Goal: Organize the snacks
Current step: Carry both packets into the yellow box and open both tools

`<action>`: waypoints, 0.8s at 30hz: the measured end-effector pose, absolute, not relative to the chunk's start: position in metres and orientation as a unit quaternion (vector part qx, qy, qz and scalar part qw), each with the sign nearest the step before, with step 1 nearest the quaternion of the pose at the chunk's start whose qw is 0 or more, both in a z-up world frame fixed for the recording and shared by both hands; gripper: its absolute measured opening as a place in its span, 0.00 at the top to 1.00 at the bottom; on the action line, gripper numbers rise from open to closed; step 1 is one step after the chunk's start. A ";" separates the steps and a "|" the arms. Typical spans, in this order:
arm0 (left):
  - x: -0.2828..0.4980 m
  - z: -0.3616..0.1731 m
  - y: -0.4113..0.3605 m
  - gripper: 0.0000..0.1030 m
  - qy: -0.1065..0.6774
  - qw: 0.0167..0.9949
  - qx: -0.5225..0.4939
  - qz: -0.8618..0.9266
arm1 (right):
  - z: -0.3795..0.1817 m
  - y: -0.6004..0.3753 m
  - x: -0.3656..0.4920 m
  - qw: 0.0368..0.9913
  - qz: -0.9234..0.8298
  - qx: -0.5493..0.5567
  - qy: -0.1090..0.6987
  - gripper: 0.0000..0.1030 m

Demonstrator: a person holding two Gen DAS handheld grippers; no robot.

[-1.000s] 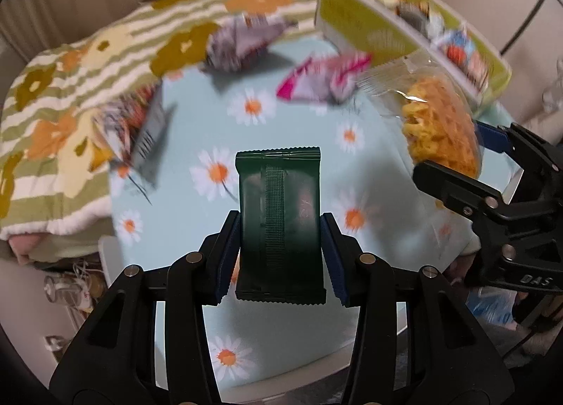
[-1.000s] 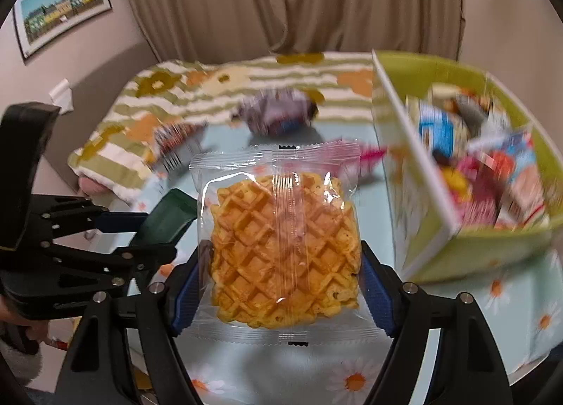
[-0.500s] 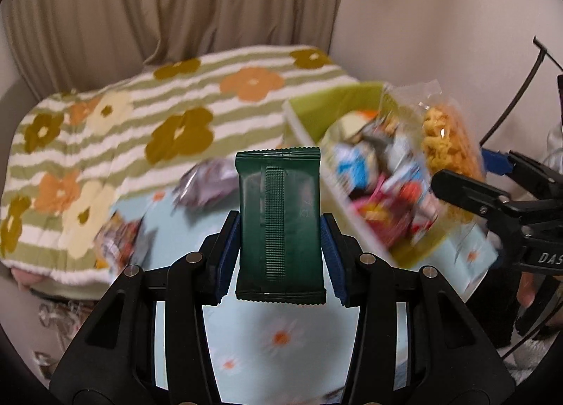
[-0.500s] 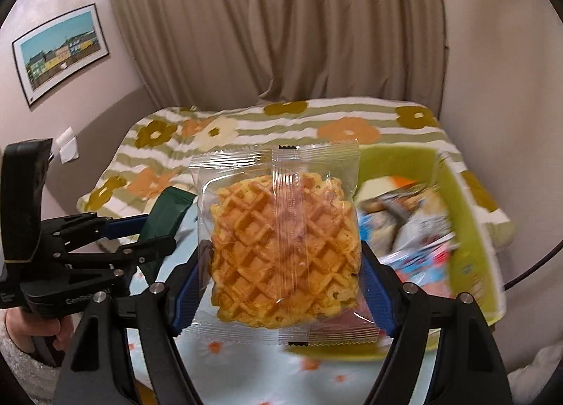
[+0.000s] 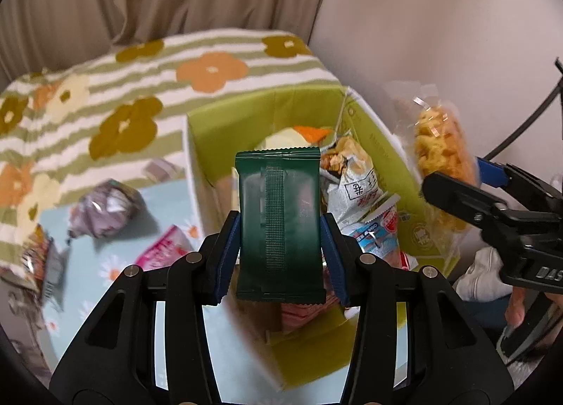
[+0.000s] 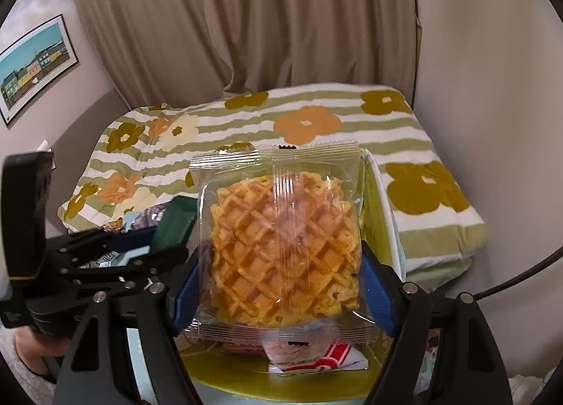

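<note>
Upright, long axis vertical — green pack (image 5: 279,225) in left gripper (image 5: 279,257); waffle (image 6: 285,253) in right gripper (image 6: 281,285).

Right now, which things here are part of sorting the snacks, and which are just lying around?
Part of the job:
dark green packet in left gripper
waffle pack in right gripper
green box
purple packet
pink packet

Lying about:
floral blanket
framed picture
curtain

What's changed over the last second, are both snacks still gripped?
Both grippers carried their snacks from above the table to above the green box. The left gripper still clamps the dark green packet, now over the box's snacks; the right gripper still clamps the waffle pack over the box too. Nothing released. The purple and pink packets stay on the table.
</note>
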State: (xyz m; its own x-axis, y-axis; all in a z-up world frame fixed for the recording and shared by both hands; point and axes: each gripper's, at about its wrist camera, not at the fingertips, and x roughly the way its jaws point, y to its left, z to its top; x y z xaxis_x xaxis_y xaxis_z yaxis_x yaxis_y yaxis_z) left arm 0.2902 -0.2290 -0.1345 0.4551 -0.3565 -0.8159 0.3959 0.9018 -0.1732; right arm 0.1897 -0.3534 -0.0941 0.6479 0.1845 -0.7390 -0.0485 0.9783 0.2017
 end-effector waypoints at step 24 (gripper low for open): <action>0.261 -0.143 -0.198 0.00 0.478 0.861 0.051 -0.163 | -0.116 -0.346 0.208 0.880 0.085 0.100 0.456 0.27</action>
